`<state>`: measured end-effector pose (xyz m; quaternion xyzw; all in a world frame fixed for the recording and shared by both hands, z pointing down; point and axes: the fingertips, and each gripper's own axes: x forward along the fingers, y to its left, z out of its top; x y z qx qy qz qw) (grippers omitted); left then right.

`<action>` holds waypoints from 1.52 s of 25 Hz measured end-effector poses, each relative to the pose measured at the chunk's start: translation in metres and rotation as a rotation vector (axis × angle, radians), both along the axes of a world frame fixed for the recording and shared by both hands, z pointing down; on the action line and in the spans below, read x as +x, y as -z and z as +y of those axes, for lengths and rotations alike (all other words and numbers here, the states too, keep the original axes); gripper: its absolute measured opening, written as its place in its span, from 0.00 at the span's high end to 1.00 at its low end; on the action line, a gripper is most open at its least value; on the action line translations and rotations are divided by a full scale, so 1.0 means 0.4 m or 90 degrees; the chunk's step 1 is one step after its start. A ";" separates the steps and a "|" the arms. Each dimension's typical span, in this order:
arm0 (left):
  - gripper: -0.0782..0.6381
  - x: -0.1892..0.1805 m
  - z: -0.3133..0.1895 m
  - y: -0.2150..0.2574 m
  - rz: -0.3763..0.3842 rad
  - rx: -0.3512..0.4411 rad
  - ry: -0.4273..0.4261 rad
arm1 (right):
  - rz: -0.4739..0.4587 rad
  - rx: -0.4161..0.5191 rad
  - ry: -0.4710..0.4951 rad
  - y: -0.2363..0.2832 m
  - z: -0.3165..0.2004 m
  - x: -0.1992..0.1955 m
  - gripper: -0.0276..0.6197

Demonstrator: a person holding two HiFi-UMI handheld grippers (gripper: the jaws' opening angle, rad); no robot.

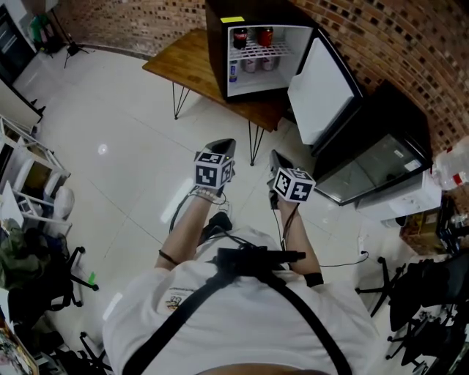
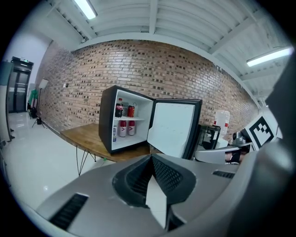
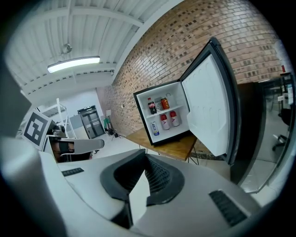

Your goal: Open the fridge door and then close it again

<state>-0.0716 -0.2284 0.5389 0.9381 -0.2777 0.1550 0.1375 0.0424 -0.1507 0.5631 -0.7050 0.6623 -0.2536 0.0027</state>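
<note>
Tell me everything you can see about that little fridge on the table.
The fridge is a small black box with a white inside, standing on a wooden table before a brick wall. Its door, white inside, hangs wide open on the right. A wire shelf carries drinks; more stand below.

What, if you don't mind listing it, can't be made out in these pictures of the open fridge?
Fridge door: its outer face and any handle are turned away in all three views; only the white inner side shows.
Bottles and cans in the fridge: labels too small to read in every view.
Glass-fronted cabinet, head view: reflections on the glass hide its contents.
</note>
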 end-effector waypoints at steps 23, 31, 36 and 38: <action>0.89 0.089 -0.002 0.031 0.014 0.002 -0.039 | -0.006 0.057 -0.025 0.032 -0.002 0.059 0.91; 0.89 0.173 -0.004 0.048 0.018 -0.005 -0.068 | 0.006 0.057 -0.078 0.037 0.016 0.178 0.64; 0.89 0.248 -0.009 0.052 0.020 -0.005 -0.101 | 0.035 0.056 -0.125 0.053 0.044 0.296 0.57; 0.89 0.280 -0.010 0.057 0.019 -0.004 -0.115 | 0.055 0.053 -0.147 0.066 0.055 0.362 0.53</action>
